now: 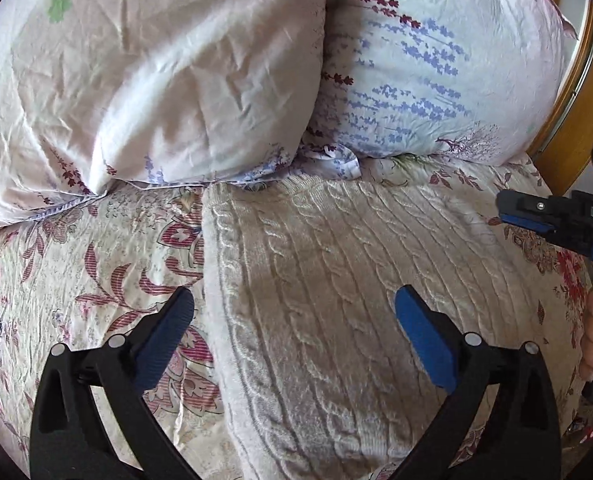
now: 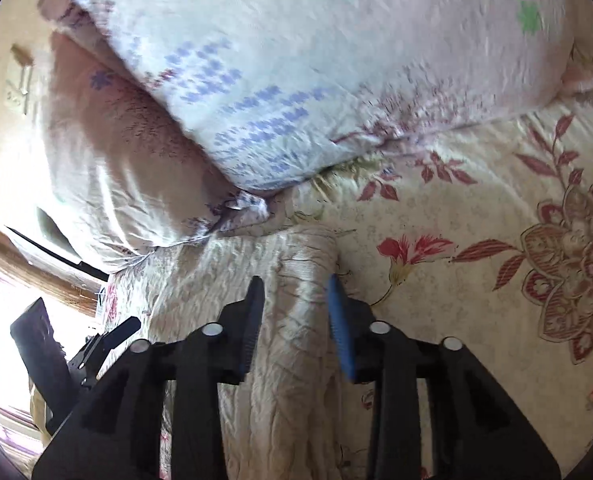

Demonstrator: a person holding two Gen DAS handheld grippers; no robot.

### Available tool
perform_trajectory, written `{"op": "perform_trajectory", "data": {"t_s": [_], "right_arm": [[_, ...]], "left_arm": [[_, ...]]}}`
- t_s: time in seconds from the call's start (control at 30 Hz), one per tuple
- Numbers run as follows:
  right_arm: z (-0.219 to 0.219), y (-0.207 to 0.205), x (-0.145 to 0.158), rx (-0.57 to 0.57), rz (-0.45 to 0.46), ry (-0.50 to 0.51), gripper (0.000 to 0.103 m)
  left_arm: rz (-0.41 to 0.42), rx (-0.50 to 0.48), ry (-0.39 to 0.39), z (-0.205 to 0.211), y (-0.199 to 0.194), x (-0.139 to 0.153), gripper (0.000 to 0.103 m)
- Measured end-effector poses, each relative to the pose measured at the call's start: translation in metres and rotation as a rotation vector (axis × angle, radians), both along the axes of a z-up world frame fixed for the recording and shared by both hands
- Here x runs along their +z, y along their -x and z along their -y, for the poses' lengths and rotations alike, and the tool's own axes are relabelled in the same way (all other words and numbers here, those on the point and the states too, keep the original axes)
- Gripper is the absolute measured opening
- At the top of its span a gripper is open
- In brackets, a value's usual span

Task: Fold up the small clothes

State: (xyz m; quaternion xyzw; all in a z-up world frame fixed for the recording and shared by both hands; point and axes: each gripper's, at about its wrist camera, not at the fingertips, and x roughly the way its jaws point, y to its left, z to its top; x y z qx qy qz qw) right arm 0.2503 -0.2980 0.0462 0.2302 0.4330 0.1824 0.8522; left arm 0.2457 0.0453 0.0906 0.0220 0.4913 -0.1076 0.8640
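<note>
A cream cable-knit sweater [image 1: 336, 280] lies folded on the floral bedspread [image 1: 96, 264], its top edge near the pillows. My left gripper [image 1: 294, 304] is open above the sweater's left part, one finger over the bedspread, one over the knit. My right gripper [image 1: 504, 204] shows at the right edge of the left wrist view, above the sweater's far right corner. In the right wrist view the right gripper [image 2: 296, 288] stands partly open with the sweater [image 2: 280, 320] running between its fingers; I cannot tell whether it grips the cloth.
Two floral pillows [image 1: 156, 80] [image 1: 436, 60] lie at the head of the bed, just beyond the sweater. A wooden headboard [image 1: 576, 92] stands at the right. The flowered bedspread [image 2: 496, 260] extends to the sweater's side.
</note>
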Motion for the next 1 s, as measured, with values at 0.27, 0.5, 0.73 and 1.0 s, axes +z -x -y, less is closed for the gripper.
{"op": "perform_trajectory", "data": {"t_s": [0.27,0.5,0.73,1.0], "right_arm": [[-0.058,0.052,-0.012,0.131,0.076,0.250,0.043],[-0.067,0.071,-0.036,0.140,0.048,0.515,0.043],[-0.037,0.074,-0.041,0.036,0.004,0.456,0.068],[-0.017,0.129,-0.019,-0.113,0.090,0.448,0.083]], "left_arm": [[-0.004,-0.028,-0.062,0.009,0.032,-0.002,0.101],[-0.057,-0.078,-0.115,0.014,0.053,-0.032,0.101],[-0.069,-0.027,-0.068,0.004,0.065,-0.033,0.101],[-0.010,0.099,-0.115,-0.026,0.095,-0.016,0.101]]}}
